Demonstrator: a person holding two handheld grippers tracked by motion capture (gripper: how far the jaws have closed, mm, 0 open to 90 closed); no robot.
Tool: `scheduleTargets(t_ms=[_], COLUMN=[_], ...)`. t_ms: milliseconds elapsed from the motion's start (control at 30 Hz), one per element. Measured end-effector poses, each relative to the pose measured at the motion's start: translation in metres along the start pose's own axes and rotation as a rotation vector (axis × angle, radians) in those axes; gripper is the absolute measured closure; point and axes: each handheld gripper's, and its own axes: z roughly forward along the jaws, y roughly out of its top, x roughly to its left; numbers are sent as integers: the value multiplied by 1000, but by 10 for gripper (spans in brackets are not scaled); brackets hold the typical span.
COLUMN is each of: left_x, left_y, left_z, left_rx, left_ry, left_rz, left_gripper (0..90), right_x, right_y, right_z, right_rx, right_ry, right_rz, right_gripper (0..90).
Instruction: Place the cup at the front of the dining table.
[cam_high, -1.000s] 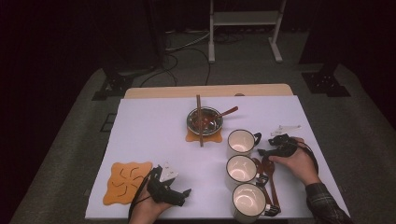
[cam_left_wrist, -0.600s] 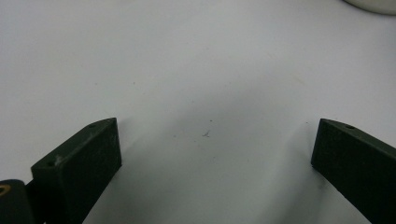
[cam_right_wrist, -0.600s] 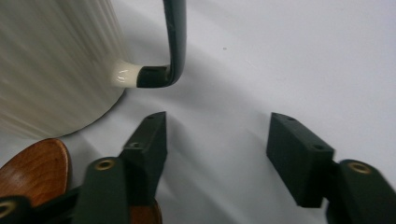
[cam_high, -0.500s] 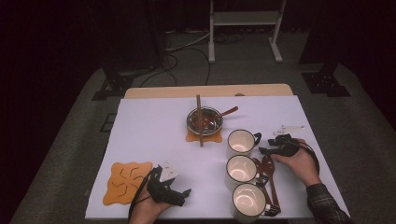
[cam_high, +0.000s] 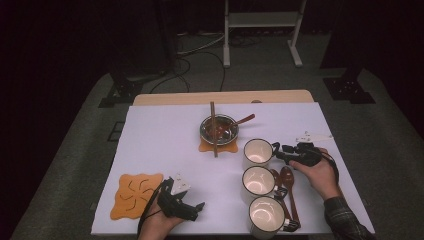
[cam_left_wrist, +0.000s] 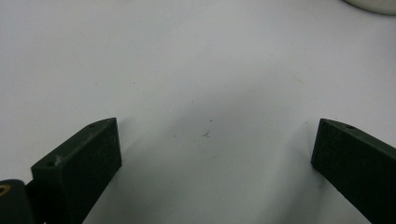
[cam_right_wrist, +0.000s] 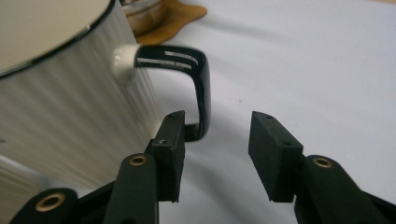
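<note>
three mugs, lined up along the table's right part, each beside the next:
table (cam_high: 165, 145): white top; wide bare stretch on the left half and along the far right edge.
orange mat (cam_high: 134, 195): flat near the front-left corner, just short of the front edge, beside the left gripper.
bowl (cam_high: 219, 129): on a second orange mat at mid-table, a stick laid across it, a spoon handle poking right.
far mug (cam_high: 258, 152): its black handle (cam_right_wrist: 198, 88) points right, toward the right gripper.
front mug (cam_high: 266, 216): close to the table's front edge.
spoons (cam_high: 286, 187): two, lying right of the middle mug.
left gripper (cam_high: 200, 206): jaws spread wide, bare table between them.
right gripper (cam_high: 278, 151): jaws have just been closing; half apart around the handle's lower bend, left pad at it, right pad clear.
</note>
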Motion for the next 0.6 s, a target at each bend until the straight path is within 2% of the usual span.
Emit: scheduleTargets(t_ms=[600], left_x=[0], left_y=[0], left_z=[0], left_rx=[0], left_ry=[1], left_rz=[2], left_gripper=[4], right_x=[1], right_y=[-3], right_z=[9], right_rx=[-107], right_ry=[23], right_rz=[36], right_gripper=[670])
